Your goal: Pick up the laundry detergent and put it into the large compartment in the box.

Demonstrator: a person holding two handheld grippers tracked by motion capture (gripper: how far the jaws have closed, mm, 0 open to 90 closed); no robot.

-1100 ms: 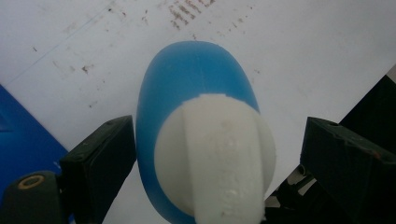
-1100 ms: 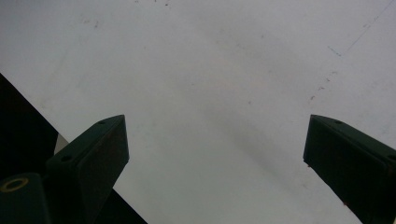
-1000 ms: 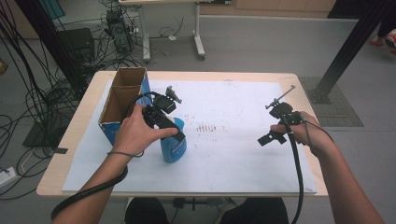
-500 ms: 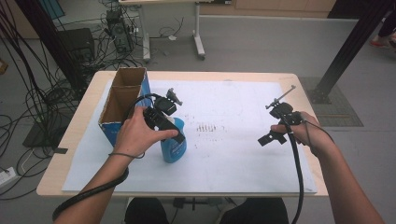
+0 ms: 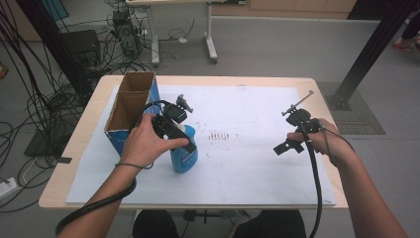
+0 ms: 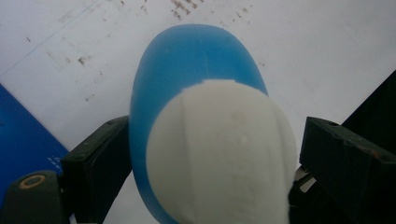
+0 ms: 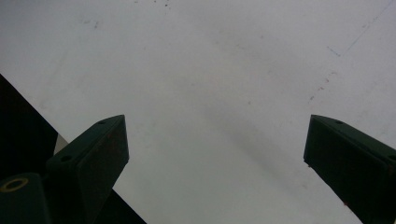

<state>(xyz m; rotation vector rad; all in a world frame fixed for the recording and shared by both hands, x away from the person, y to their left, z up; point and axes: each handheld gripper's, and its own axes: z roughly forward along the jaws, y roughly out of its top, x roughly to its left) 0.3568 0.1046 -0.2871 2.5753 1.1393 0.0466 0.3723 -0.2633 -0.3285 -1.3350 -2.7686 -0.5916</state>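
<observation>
— Looking at the high view first: where is the blue bottle (image 5: 185, 154) found?

— It is seen left of centre in the frame, standing upright on the white sheet (image 5: 247, 163) that covers the table (image 5: 79, 148), just to the right of the open cardboard box (image 5: 130, 105). The left gripper (image 5: 184, 145) is placed over its top, and the left hand (image 5: 146, 144) is wrapped around the gripper's body.

— And the jaws of that gripper?

— In the left gripper view they are seen spread wide, one at either side of the bottle (image 6: 187, 84), whose white cap (image 6: 224, 158) sits between them. The left jaw appears to lie against the blue wall; a narrow gap seems to be left at the right jaw — a firm squeeze cannot be confirmed.

— What of the other side?

— The right gripper (image 5: 287, 147) is held at the right of the frame, well apart from the bottle, above bare sheet. In the right gripper view its jaws are seen wide apart, with nothing between them.
</observation>
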